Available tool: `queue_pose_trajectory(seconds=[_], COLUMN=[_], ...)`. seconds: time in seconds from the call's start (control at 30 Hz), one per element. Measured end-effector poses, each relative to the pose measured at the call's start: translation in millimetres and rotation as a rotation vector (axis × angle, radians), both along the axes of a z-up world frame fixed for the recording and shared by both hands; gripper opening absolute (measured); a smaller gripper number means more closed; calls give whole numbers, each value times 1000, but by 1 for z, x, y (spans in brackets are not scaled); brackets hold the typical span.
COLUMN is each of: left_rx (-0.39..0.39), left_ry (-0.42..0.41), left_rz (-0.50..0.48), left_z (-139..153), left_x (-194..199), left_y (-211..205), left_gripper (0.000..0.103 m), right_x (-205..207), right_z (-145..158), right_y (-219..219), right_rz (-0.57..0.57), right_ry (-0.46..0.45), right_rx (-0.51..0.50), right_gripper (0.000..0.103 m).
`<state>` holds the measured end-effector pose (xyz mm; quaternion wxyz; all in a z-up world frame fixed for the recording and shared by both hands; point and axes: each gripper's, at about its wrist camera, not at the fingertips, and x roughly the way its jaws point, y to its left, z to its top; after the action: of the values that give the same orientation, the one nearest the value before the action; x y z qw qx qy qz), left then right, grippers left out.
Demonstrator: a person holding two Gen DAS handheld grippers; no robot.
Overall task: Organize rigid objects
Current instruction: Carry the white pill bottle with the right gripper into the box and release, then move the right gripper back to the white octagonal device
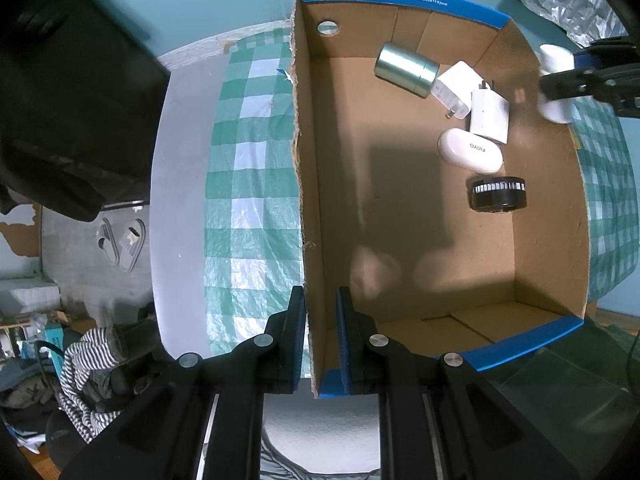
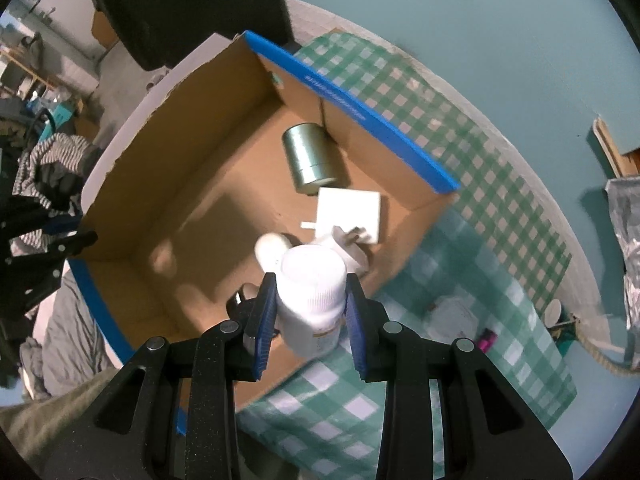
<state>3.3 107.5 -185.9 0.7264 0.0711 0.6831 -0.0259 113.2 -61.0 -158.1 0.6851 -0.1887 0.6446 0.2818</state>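
A round white worktop [image 1: 180, 184] carries a green-and-white checked cloth [image 1: 256, 184]. On the cloth stands an open cardboard box [image 1: 548, 208] with blue-edged flaps; a small magenta object [image 2: 489, 337] lies on the cloth nearby.

Inventory by count, both wrist views taken together.

Cardboard box [image 1: 408, 240] — one, blue-edged, open at the top. Inside it:
- Metal tin [image 1: 406, 69], cylindrical, lying on its side: one.
- White plug-in chargers: two, one [image 1: 454, 88] beside the tin and one [image 1: 489, 116] just next to it.
- White oval case [image 1: 470, 150] with printed lettering: one.
- Black round ribbed part [image 1: 498, 194]: one.

White plastic bottle [image 2: 312, 300] — one, above the box's rim.

Green-and-white checked tablecloth [image 1: 248, 184]: one.

Slippers [image 1: 122, 242] on the floor: one pair.
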Motion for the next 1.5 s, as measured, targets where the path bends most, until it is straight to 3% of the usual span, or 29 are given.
queue_pose_trajectory(seconds=[0.5,0.67,0.83,1.5], left_rx=[-4,-4,-2,-3], left_ry=[-2,-2,-2,-3], left_rz=[-7,-6,-7,1], left_z=[0,-1,-1,2], left_x=[-2,-2,-3,-5], left_y=[1,0,0,3], left_gripper=[14,14,14,14], right_x=[-4,-5,-7,-6], right_z=[-42,-35,-19,23], right_y=[22,20,18,-24], right_rz=[-6,-24,-30,-96], right_ry=[49,36,10,-55], right_rx=[-52,-53,-35,-30], right_gripper=[32,34,51,66])
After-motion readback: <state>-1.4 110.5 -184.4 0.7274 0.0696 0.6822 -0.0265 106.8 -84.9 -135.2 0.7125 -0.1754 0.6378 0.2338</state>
